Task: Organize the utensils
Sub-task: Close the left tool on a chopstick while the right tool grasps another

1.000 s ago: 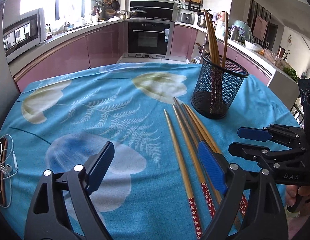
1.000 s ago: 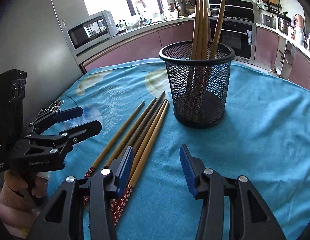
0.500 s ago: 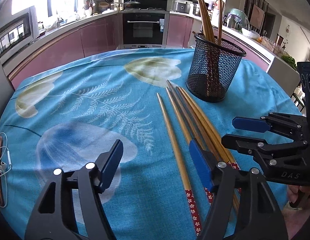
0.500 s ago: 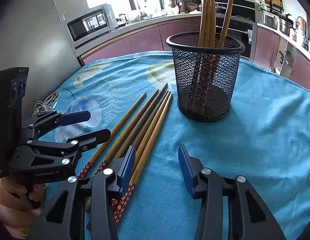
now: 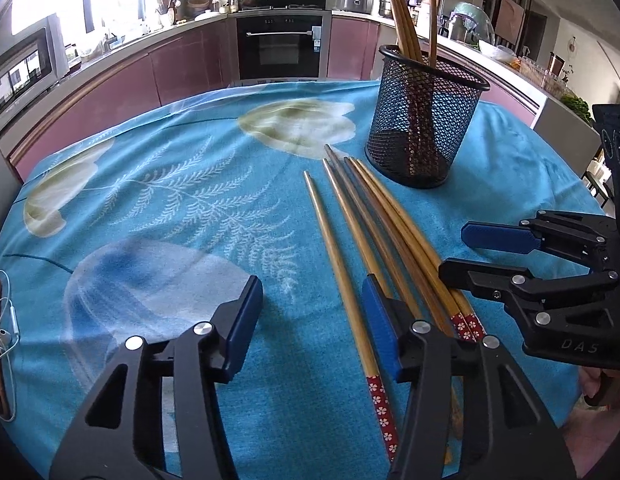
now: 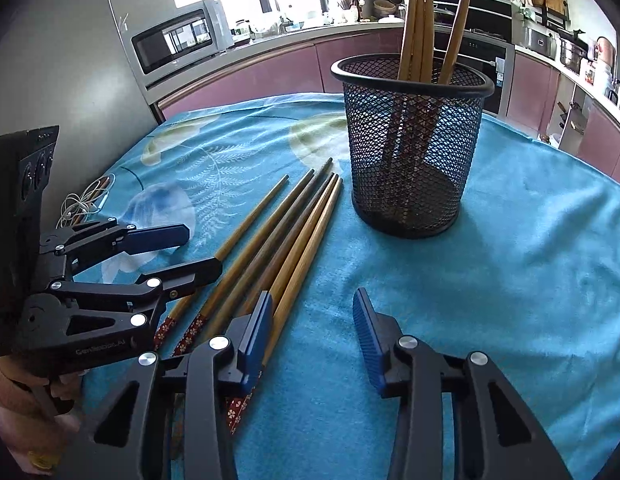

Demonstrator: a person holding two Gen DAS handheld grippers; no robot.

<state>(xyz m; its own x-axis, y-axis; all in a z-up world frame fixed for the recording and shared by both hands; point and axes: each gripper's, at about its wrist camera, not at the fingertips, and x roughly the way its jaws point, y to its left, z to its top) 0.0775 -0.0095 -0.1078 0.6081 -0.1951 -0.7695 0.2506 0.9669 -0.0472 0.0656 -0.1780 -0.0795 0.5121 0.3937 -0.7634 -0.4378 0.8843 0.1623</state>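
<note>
Left wrist view: left claw narrowing over the loose chopsticks, nothing pinched yet.

Jaws just been closing compared with a second ago, still apart, one stray chopstick lying on the cloth between the pads, untouched. Right claw also apart and empty, barely narrower, hovering at the red-patterned ends by the near edge of the desk. Mesh holder toward the far edge already holding four. Looks like a pickup coming, five left to stow.
</note>
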